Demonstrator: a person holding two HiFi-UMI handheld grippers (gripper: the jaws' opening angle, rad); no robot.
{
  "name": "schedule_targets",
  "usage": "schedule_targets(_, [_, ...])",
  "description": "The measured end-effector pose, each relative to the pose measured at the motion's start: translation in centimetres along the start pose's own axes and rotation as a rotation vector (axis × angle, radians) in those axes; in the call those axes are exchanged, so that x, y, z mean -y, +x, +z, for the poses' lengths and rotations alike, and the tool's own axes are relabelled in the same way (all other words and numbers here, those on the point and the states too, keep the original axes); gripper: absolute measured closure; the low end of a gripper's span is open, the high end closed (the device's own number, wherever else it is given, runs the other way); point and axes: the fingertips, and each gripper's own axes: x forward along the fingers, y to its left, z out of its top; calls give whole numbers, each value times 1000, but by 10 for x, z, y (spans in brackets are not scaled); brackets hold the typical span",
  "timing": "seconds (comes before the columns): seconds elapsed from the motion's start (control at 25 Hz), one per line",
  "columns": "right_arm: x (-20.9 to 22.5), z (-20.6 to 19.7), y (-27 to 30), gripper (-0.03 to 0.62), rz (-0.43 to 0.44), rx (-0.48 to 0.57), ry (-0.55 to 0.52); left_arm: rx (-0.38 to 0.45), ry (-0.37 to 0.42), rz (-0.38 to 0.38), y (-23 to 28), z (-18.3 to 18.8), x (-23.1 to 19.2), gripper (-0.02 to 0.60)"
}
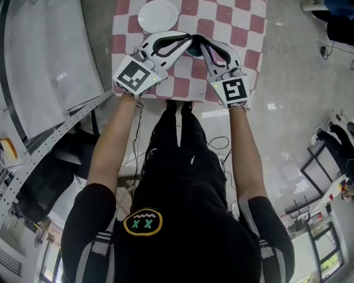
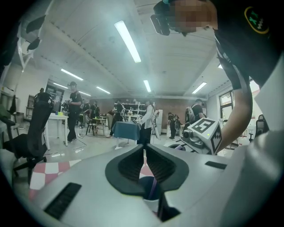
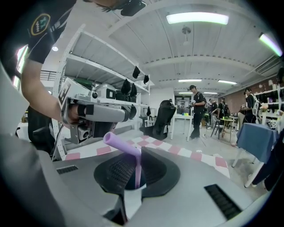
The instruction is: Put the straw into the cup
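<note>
The lilac bendy plastic straw has its lower end hidden inside the white paper cup, itself mostly covered by the jaws.

Tablecloth: red-and-white checks, top centre of the head view.
Plate: white, round, on the cloth at the top edge.
Metal shelving: grey, fills the upper left.
Cables: on the pale floor, mid-frame.
Office chair: black, left side of the left gripper view.
Bystanders: standing mid-frame, far back.
Ceiling lights: long tubes, upper centre.
</note>
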Motion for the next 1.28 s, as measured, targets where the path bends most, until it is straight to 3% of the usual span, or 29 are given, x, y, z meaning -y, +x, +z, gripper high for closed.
schedule_targets(0.28, [4, 2, -1, 534, -17, 16, 13, -23, -5, 25, 1, -5, -4, 546])
schedule_targets(0.72, [-2, 14, -9, 502, -15, 43, 9, -1, 36, -8, -2, 9, 12, 546])
schedule_targets(1.04, [-11, 46, -25, 497, -22, 96, -21, 15, 62, -3, -13, 31, 22, 546])
schedule_targets(1.28, [-22, 92, -46, 500, -24, 180, -61, 17, 89, -4, -24, 58, 37, 546])
